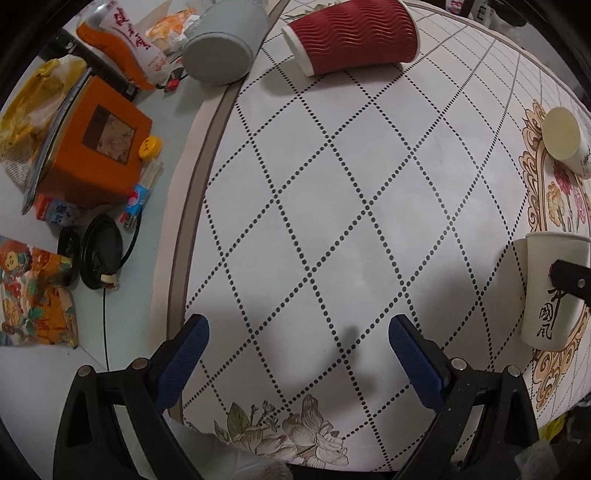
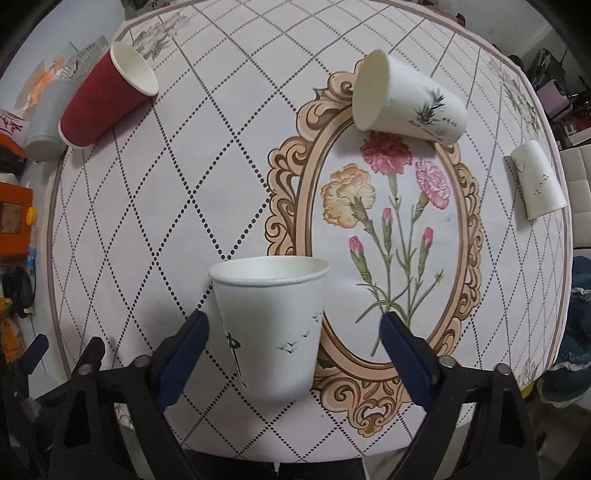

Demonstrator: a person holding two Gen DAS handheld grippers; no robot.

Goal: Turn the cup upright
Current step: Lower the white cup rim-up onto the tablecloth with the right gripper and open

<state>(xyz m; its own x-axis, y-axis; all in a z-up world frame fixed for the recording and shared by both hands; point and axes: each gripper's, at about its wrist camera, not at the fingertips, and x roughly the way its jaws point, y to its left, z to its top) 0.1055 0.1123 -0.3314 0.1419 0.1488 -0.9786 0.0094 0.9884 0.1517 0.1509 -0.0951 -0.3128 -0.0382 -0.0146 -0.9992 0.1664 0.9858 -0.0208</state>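
A white paper cup with black calligraphy (image 2: 271,328) stands upright on the round table, between the fingers of my right gripper (image 2: 293,354). The jaws are wide open; the left pad (image 2: 183,358) is close to the cup's side and the right pad is well clear. The same cup shows at the right edge of the left wrist view (image 1: 550,288). My left gripper (image 1: 299,363) is open and empty over the tablecloth (image 1: 332,184). A red ribbed cup (image 2: 105,99) lies on its side at the far left, also in the left wrist view (image 1: 354,35).
A white cup with a plant print (image 2: 410,99) lies on its side at the far middle. Another white cup (image 2: 537,181) lies at the right edge. A grey cup (image 1: 221,42), an orange box (image 1: 94,147) and clutter sit left of the table.
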